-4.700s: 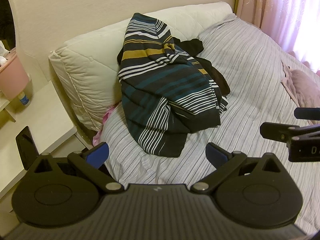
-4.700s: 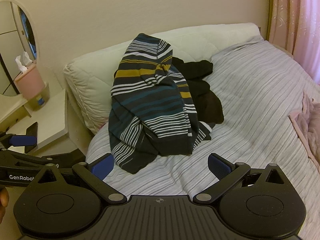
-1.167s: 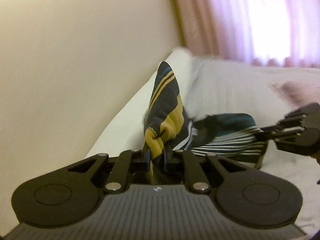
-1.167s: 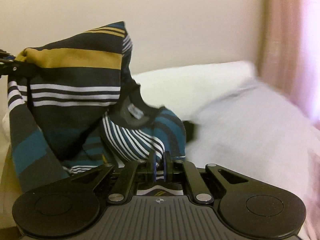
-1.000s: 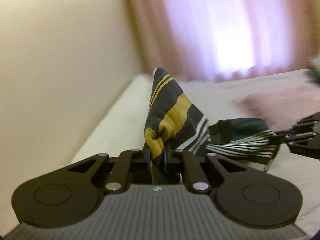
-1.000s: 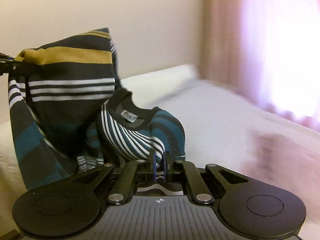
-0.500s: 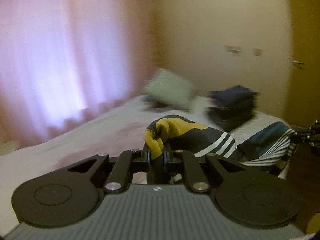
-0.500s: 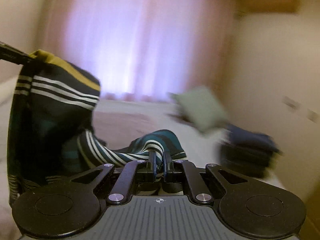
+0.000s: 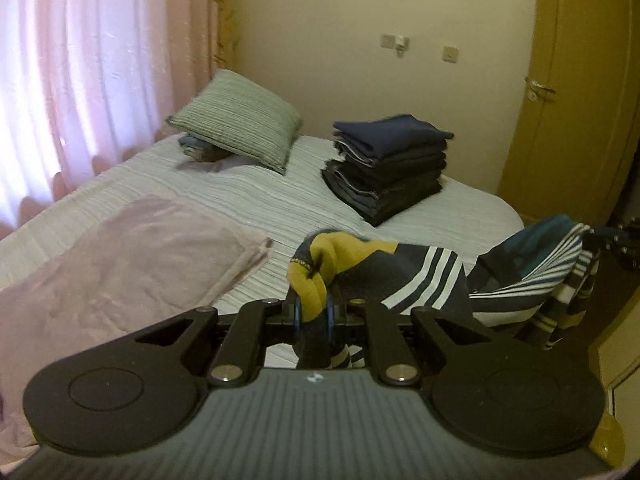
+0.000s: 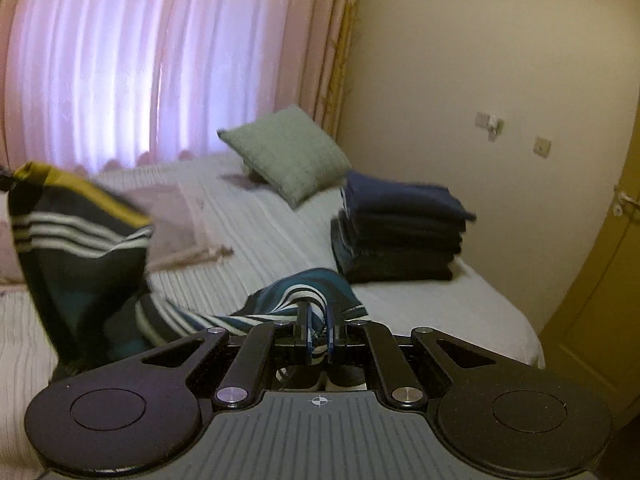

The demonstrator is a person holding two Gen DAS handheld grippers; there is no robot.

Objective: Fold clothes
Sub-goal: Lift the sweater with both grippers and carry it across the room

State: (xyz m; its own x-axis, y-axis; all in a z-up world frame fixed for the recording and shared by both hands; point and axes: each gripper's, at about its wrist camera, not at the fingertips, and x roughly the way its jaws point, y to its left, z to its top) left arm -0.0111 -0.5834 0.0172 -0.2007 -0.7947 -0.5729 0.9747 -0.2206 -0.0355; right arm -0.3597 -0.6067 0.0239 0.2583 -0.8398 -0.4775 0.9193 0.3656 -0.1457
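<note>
You've swung both grippers round since the earlier frames: the headboard wall and white pillow are out of view, and both cameras now look down the bed (image 9: 256, 196) toward its foot and the door (image 9: 580, 92). The sweater (image 9: 424, 276) came along with you, off the bed surface.

Left gripper (image 9: 312, 314): fingers pressed together, pinching a bunched mustard-yellow part of the sweater. The fabric bulges up above the pads (image 9: 297, 312), and some hangs down between the arms below.

Right gripper (image 10: 318, 330): also clamped, pinching a teal-and-white striped part. In the left view you can see it at the far right edge (image 9: 628, 246), dark and partly cut off, with the striped cloth gathered at it.

The sweater hangs slack between the two grips, above the near edge of the bed. From the right view (image 10: 80, 248) its yellow band is up at the left and the body droops below it, a bit blurred. I can't tell whether the lowest part touches the bed.

On the bed:
- lilac blanket (image 9: 120, 264), left of the left gripper, lying flat
- stack (image 9: 388, 168) of folded dark clothes, near the foot on the door side
- grey-green pillow (image 9: 240, 124), beside the stack on the curtain (image 9: 88, 60) side, propped on something small I can't identify

The stack and sweater are well apart. Switches (image 9: 394, 42) are on the wall above the stack.
</note>
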